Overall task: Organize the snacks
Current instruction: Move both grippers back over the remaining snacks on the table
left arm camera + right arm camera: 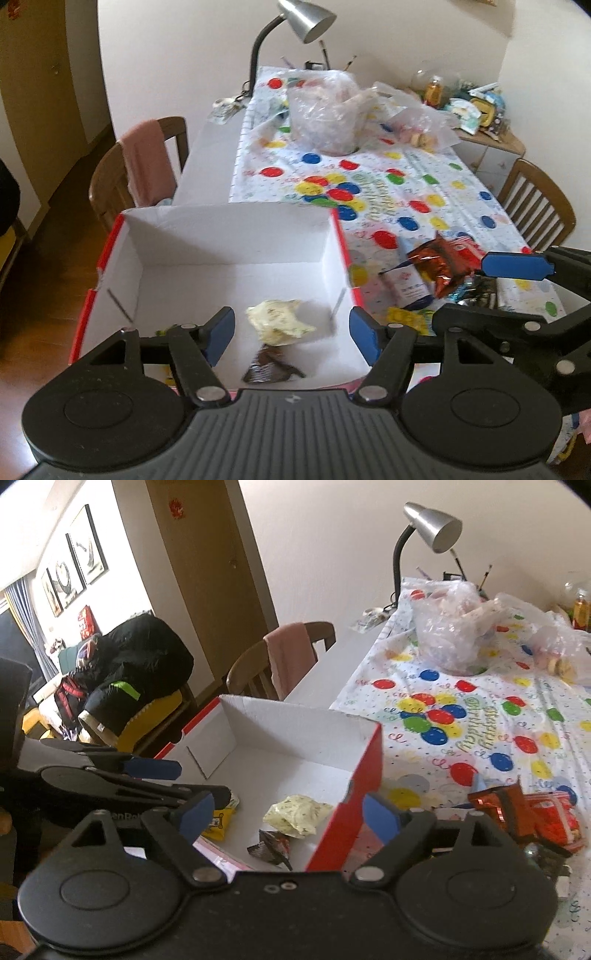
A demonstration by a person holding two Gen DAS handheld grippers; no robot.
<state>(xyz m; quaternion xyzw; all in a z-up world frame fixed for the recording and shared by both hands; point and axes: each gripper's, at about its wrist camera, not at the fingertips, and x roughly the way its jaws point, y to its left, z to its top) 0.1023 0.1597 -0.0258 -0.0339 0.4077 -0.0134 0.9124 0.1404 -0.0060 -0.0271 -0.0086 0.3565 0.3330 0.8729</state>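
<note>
A red cardboard box with a white inside (pixel 229 236) (pixel 365 757) stands on the near left of the table. In it lie a pale yellow snack packet (pixel 279 321) (pixel 299 814), a dark brown wrapper (pixel 267 367) (pixel 271 845) and a yellow packet (pixel 219 821). My left gripper (pixel 291 336) is open and empty above the box's near end. My right gripper (pixel 288 818) is open and empty over the box's right wall; it shows in the left wrist view (pixel 517 291). Red and orange snack bags (pixel 441 264) (pixel 532 812) lie on the table right of the box.
A balloon-print tablecloth (pixel 388 192) (pixel 480 716) covers the table. Clear plastic bags (pixel 325 110) (pixel 450 627) sit at the far end by a silver desk lamp (pixel 303 22) (pixel 432 528). Wooden chairs (pixel 122 166) (pixel 535 206) stand on both sides. A white and blue carton (pixel 410 291) lies by the snack bags.
</note>
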